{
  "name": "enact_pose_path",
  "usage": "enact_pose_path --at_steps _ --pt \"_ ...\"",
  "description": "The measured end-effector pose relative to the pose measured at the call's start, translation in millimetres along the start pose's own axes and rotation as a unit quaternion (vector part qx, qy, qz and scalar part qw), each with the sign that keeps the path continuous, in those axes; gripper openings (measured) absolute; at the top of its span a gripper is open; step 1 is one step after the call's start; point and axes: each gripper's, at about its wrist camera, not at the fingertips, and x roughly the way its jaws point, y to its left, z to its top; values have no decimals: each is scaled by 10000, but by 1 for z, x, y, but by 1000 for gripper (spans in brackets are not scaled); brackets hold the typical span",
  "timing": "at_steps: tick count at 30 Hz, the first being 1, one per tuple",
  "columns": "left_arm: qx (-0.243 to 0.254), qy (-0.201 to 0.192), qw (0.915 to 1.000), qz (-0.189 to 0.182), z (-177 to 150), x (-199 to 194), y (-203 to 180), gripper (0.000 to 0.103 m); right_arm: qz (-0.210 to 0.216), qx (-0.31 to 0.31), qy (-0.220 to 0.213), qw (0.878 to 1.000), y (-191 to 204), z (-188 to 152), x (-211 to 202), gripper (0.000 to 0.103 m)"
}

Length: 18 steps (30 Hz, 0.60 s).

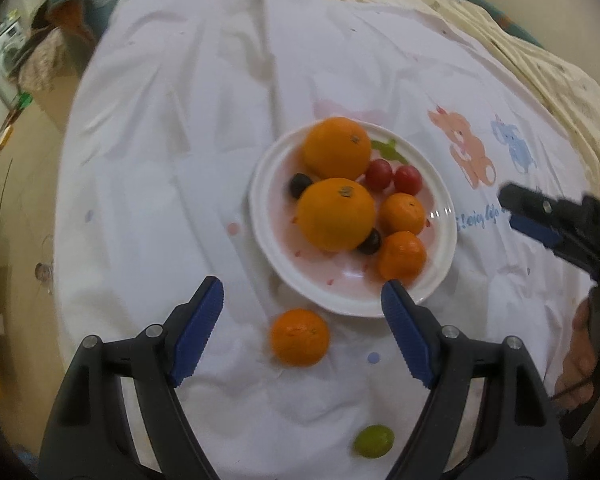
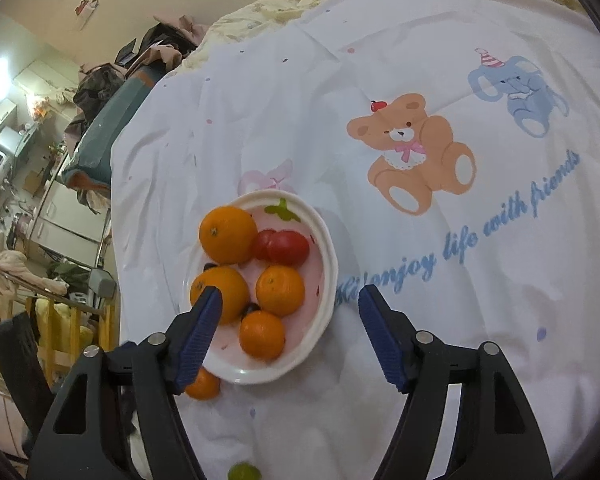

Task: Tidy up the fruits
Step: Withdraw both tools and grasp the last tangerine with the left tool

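Left gripper (image 1: 302, 292): jaws apart, empty, above the sheet.
Right gripper (image 2: 290, 300): jaws apart, nothing between the pads.
Loose fruit: one small orange (image 1: 299, 337) and one green grape (image 1: 373, 441) on the cloth, just outside the plate.
Plate (image 1: 440, 236): white, holding oranges, two red tomatoes and dark grapes.
Surface: white printed sheet (image 2: 420, 60) (bear and elephant motifs), wrinkled.
Room: cluttered shelving (image 2: 40, 208) at left.

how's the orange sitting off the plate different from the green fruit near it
The lone orange is orange and clearly larger; the green fruit is yellow-green and small. The orange lies just outside the plate rim; the green fruit lies farther from the plate, nearer the camera. Both are roundish, rest on the white cloth, and neither is held.
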Motion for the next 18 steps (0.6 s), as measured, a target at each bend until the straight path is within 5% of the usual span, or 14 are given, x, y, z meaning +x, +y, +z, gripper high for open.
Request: enact_pose_path --at_steps 11,18 --pt "-254 130 9995 100 -16 9 23 78 -71 119 225 9997 7 -45 -19 73" --pt "137 436 9989 46 -32 31 5 78 -333 27 249 9991 5 -66 -25 73"
